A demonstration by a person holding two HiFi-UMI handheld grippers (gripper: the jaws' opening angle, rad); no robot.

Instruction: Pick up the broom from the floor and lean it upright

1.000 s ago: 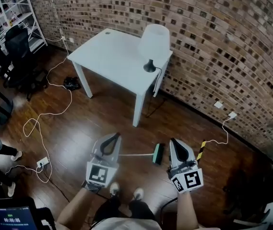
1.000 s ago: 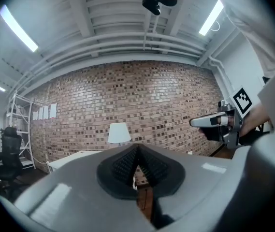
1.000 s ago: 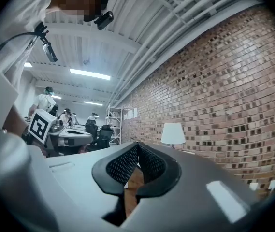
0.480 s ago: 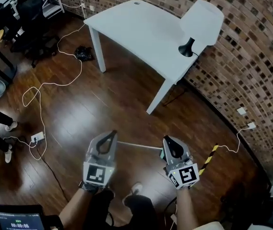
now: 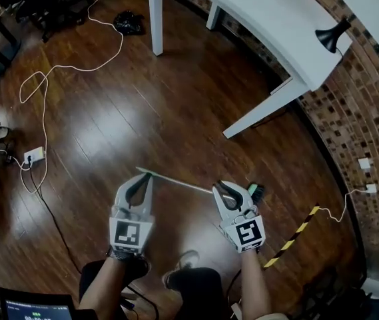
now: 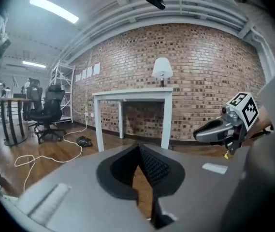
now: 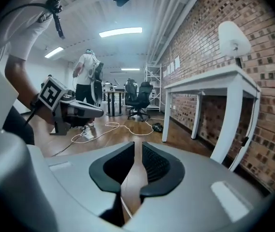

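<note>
The floor (image 5: pixel 109 125) is dark, shiny wood planks. A bumpy brick wall (image 5: pixel 366 105) curves along the right. A smooth white table (image 5: pixel 276 12) with square legs stands by it. A thin white cable (image 5: pixel 62 69) loops over the floor. The broom (image 5: pixel 176 181) lies flat on the floor, with a skinny pale stick and a small green head. The left gripper (image 5: pixel 146 177) has its tips pressed together on nothing. The right gripper (image 5: pixel 224 187) is opening, with only floor in its gap. Both have dropped much lower than a second ago, close to the stick, and the table has slid up.
</note>
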